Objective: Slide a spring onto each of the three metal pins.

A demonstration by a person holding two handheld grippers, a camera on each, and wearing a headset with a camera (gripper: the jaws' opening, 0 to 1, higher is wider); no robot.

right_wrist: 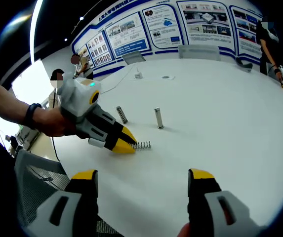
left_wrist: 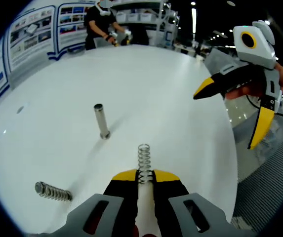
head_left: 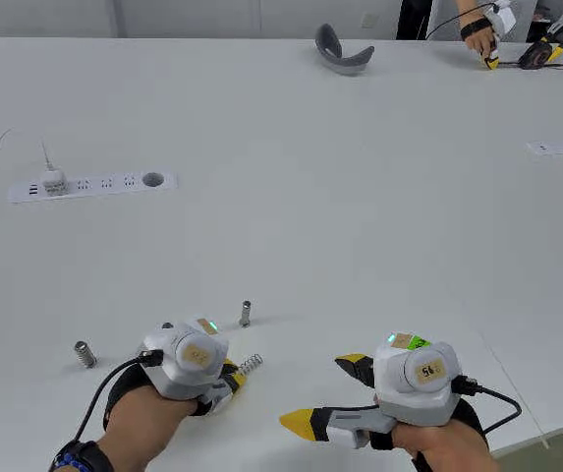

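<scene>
A spring (left_wrist: pixel 143 157) is clamped at its near end between the closed yellow tips of the left gripper (left_wrist: pixel 139 176). Its free end points out over the white table (head_left: pixel 360 216) toward a bare pin (left_wrist: pixel 101 121), which stands upright just ahead and slightly to the left, the two not touching. Farther left, a second pin (head_left: pixel 85 354) already carries a coil along its shaft; whether it stands or lies cannot be told. The right gripper (head_left: pixel 325 393) hovers low near the table's front edge, well apart from both pins. Its jaws are spread wide with nothing between them, and its yellow tips are turned toward the left gripper. Beyond the work, a power strip (head_left: pixel 89 184) with a plug in it lies at the left of the table, a curved grey band (head_left: pixel 342 54) rests near the far edge, and another person (head_left: pixel 478 29) handles grippers at the far right corner
</scene>
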